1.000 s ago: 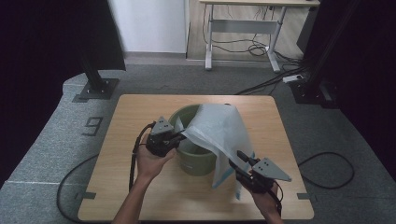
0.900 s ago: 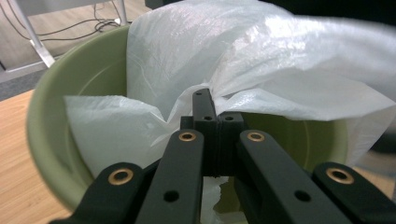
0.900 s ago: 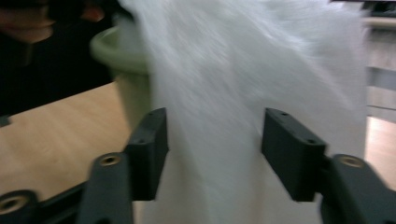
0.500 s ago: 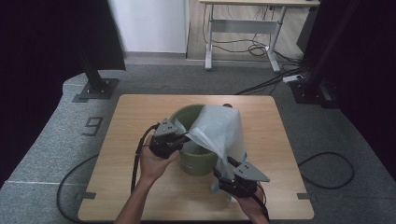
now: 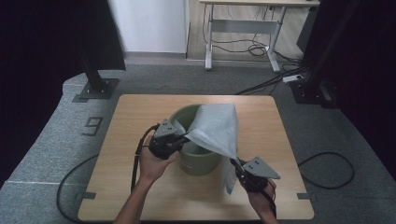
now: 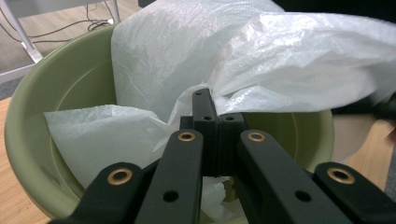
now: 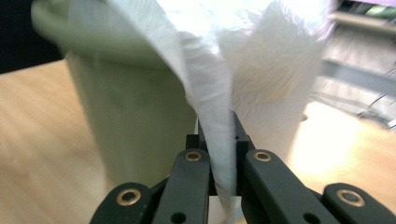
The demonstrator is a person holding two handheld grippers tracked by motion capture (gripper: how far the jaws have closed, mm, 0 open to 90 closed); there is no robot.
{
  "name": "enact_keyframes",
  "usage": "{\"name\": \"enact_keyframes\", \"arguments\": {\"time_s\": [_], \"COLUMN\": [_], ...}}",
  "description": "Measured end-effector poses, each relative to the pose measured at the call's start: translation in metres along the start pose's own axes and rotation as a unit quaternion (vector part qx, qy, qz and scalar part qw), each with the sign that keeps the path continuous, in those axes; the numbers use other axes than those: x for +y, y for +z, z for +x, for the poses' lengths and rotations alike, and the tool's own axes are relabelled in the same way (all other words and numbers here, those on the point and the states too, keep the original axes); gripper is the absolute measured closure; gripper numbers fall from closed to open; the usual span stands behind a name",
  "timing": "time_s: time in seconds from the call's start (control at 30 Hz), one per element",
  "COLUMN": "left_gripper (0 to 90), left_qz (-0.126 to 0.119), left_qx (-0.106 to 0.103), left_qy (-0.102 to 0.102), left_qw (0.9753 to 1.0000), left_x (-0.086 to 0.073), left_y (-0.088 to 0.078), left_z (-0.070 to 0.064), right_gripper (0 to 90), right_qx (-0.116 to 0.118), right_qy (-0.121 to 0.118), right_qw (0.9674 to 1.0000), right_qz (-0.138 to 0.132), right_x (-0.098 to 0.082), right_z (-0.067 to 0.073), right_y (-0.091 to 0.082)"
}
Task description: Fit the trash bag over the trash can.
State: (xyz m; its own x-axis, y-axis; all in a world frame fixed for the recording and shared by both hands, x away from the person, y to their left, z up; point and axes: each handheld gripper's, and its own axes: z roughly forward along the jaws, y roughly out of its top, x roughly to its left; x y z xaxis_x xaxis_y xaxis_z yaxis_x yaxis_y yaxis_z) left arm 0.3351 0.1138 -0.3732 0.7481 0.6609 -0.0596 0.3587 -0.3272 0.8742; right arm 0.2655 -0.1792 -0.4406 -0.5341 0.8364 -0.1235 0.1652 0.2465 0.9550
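Bag point(image 5: 215, 128) btwn both grippers' jaws

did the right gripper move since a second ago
Yes. Measured against the table's near edge, the right gripper dipped toward it and left, then came back near its start. Its jaws have just been closing and now pinch the white bag.

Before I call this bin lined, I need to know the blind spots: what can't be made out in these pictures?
- High view: the green bin's floor and far inner wall, covered by the white bag.
- High view: the right gripper's pinch point, too small to read.
- Left gripper view: the bag's mouth edges, hidden behind the left gripper and folds.
- Right gripper view: the bin wall and table, blurred; the bag's lower end, cut off by the bottom edge.
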Motion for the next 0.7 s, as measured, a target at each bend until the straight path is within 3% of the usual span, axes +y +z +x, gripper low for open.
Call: {"name": "enact_keyframes", "arguments": {"time_s": [0.17,0.27,0.33,0.37,0.4,0.43,0.57,0.7], "left_gripper": [88.8,85.1,75.2,75.2,69.8,60.4,45.2,36.6], "left_qz": [0.003,0.015,0.019,0.016,0.011,0.003,-0.007,-0.017], "left_qx": [-0.001,-0.001,-0.002,0.002,0.003,-0.009,0.006,0.022], "left_qy": [0.002,0.002,0.003,0.009,0.012,0.016,0.042,0.053], "left_qw": [1.0000,0.9999,0.9998,0.9998,0.9999,0.9998,0.9991,0.9982], "left_x": [0.002,0.004,0.005,0.006,0.006,0.007,0.010,0.012], "left_y": [0.004,0.007,0.007,0.006,0.005,0.002,-0.004,-0.007], "left_z": [-0.001,-0.001,-0.003,-0.005,-0.007,-0.011,-0.021,-0.026], "right_gripper": [88.6,88.6,88.6,88.6,88.6,88.6,88.6,88.7], "right_qx": [-0.024,-0.039,-0.045,-0.045,-0.043,-0.041,-0.032,-0.030], "right_qy": [-0.015,-0.046,-0.057,-0.060,-0.060,-0.064,-0.070,-0.082], "right_qw": [0.9992,0.9973,0.9964,0.9960,0.9960,0.9955,0.9951,0.9946], "right_qz": [-0.030,-0.042,-0.043,-0.047,-0.051,-0.057,-0.062,-0.056], "right_x": [0.023,0.045,0.051,0.055,0.060,0.067,0.075,0.078], "right_z": [-0.010,-0.013,-0.012,-0.012,-0.012,-0.010,-0.006,-0.002], "right_y": [-0.016,-0.022,-0.023,-0.023,-0.023,-0.023,-0.020,-0.017]}}
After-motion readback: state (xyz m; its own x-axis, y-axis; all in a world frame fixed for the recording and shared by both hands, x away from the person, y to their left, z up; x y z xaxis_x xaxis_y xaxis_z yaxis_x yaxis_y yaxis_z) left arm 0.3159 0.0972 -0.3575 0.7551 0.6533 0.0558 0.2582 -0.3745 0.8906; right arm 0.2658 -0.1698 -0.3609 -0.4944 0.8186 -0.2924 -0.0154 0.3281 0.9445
